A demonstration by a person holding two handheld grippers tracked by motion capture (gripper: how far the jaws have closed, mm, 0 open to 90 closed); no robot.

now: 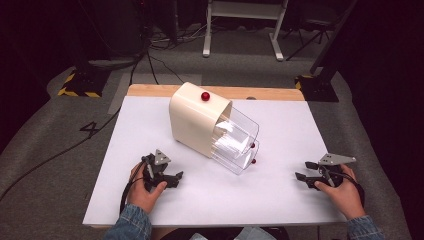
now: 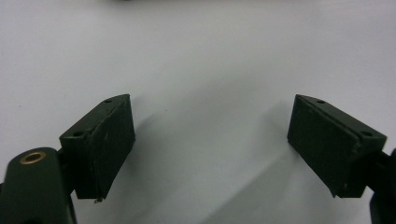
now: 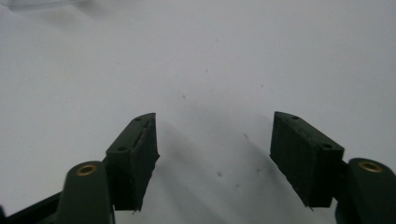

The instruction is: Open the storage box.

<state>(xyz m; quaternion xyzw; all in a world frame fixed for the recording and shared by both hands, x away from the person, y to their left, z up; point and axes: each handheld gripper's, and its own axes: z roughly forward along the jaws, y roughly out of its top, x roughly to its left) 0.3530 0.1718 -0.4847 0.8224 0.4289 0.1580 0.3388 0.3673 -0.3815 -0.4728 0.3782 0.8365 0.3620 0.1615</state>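
Two grippers sit low at your edge of the white table (image 1: 150, 200), one in each hand. Your left gripper (image 1: 170, 181) rests at the near left, its grey three-cornered plate tipped up and its cable looping back past your wrist. In the left gripper view its jaws stand wide apart with nothing between them, just bare white surface and their soft shadows. Your right gripper (image 1: 306, 171) lies at the near right, well apart from the other, pointing inward toward the middle of the table. In the right gripper view its jaws are likewise spread, holding nothing, with a few small dark specks on the surface ahead of them.

Between your hands and farther out sits the cream container (image 1: 192, 117), set at an angle to the table's edges, nearer your left gripper than your right but touching neither. A red knob (image 1: 205, 96) shows on its top. From its near-right face a clear plastic drawer (image 1: 235, 142) sticks out toward you, with two small red knobs (image 1: 253, 153) at its front.

Beyond the container, the wooden strip (image 1: 270, 93) runs along the far edge of the table, then grey carpet with cables and the feet of stands in the dim background.
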